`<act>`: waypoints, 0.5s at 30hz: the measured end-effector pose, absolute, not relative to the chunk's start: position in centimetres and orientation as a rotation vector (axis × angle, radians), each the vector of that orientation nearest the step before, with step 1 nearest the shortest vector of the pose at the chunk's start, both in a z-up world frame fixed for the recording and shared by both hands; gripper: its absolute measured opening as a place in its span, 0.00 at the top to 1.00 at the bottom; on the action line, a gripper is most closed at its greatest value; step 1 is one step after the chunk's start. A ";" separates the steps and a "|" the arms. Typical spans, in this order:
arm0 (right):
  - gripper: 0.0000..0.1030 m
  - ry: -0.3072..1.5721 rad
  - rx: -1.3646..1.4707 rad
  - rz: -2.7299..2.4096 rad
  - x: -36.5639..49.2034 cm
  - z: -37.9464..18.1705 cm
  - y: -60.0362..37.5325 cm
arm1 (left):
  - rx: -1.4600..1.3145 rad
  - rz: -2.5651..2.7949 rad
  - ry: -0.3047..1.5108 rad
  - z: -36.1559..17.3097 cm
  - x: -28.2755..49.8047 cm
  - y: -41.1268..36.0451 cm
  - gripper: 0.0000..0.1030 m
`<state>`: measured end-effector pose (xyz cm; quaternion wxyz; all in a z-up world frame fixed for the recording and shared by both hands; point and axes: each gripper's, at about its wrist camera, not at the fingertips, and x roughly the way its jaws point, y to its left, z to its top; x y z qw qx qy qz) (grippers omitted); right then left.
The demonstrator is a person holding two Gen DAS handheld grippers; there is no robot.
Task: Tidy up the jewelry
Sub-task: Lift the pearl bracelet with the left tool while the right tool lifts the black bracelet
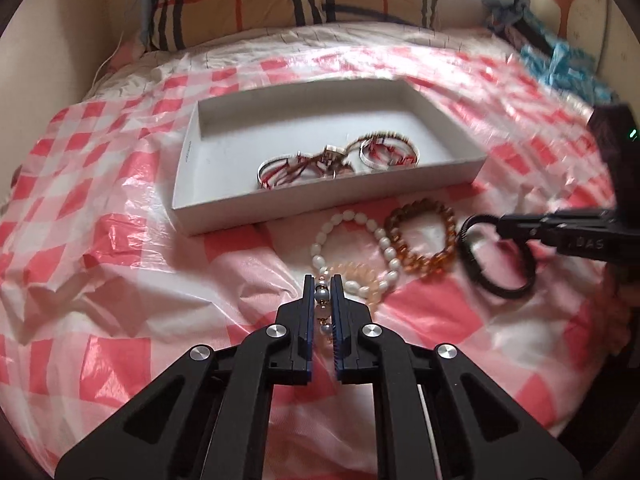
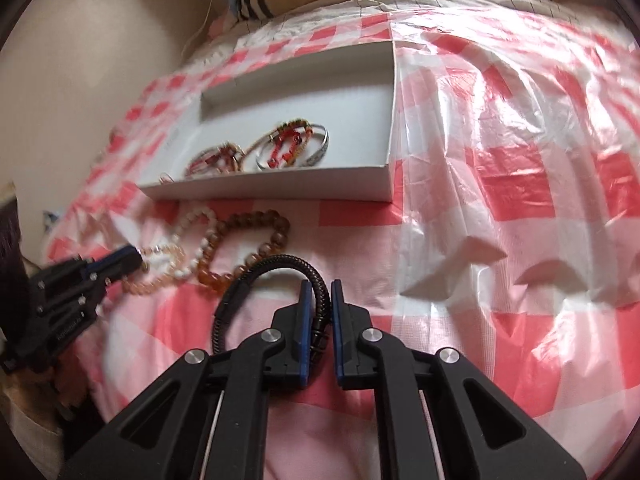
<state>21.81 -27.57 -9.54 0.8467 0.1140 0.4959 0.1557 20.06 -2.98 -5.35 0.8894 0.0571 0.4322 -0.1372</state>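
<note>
Now, left wrist view: left gripper (image 1: 322,280) pinched shut on pearl strand (image 1: 323,298) lying on the bed before white box (image 1: 320,208) — light, limp, take mid-strand | right wrist view: right gripper (image 2: 318,285) clamped on black braided bracelet (image 2: 276,266) — springy, grip the cord.

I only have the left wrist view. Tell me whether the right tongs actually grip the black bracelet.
Observer: Yes. In the right wrist view the right tongs are shut on the black bracelet, its cord pinched between the pads.
Operator: Describe that bracelet. It's blurred on my side.
Observer: It is a braided black cord with a straight clasp tube on its left side.
Operator: Report what lies to the right of it, out of my frame.
Observer: Only the checked plastic cover, pushed up into stiff folds. No jewellery shows there.
</note>
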 end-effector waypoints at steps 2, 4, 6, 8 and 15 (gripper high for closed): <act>0.90 1.026 0.356 0.369 21.6 -9.2 -28.6 | 0.071 -0.292 0.853 -3.9 19.3 -2.6 0.93; 0.90 1.004 0.448 0.406 21.1 -9.0 -29.3 | 0.036 -0.303 0.799 -2.7 18.4 -2.4 0.93; 0.90 0.988 0.500 0.426 20.6 -8.9 -29.7 | 0.018 -0.300 0.749 -1.8 17.5 -2.3 0.93; 0.90 0.953 0.546 0.452 20.0 -8.3 -30.0 | 0.033 -0.280 0.710 -1.5 16.8 -2.6 0.93; 0.90 0.739 0.462 0.464 18.0 -3.9 -29.2 | 0.081 -0.241 0.638 -0.7 15.4 -4.2 0.93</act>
